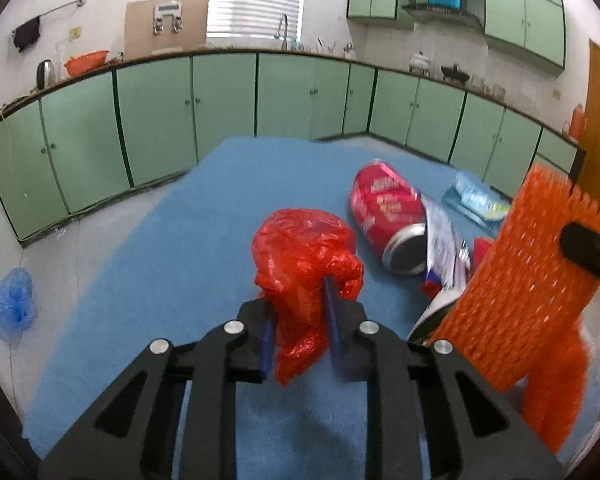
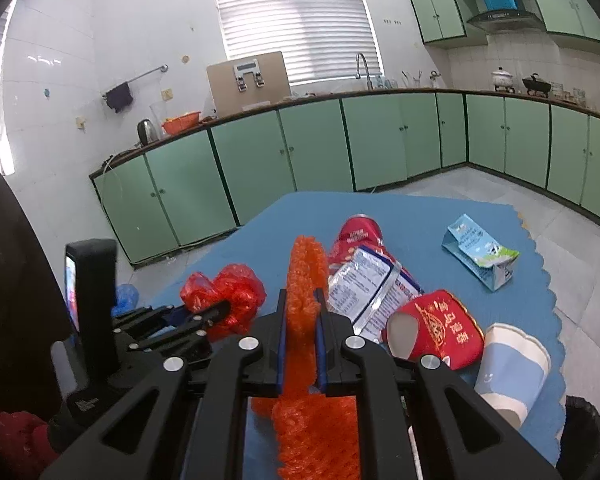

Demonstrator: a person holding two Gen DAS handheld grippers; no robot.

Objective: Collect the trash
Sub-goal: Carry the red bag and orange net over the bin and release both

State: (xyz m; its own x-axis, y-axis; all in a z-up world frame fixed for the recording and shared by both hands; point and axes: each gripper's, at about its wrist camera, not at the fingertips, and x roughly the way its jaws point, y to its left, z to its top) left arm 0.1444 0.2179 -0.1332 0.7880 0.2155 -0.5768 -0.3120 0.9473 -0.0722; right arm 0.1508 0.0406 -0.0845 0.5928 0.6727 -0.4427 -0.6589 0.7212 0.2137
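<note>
**A:** Trash status: crumpled red plastic bag sits on the blue mat, left gripper clenched on its lower folds. Right gripper is clamped on the orange foam mesh sleeve, which is lifted and hanging.

**B:** Risks?

**A:** My read: the left grip only has a thin bunch of film, so it could slip out on lift. The hanging mesh drapes close to the red cylindrical snack can and silver foil wrapper; a swing could drag them.

**B:** Room?

**A:** Left side of the mat is open, so I'd exit that way. Right side is crowded: red paper pouch, white-and-blue paper cup, light blue milk carton near the scalloped mat edge.
</note>
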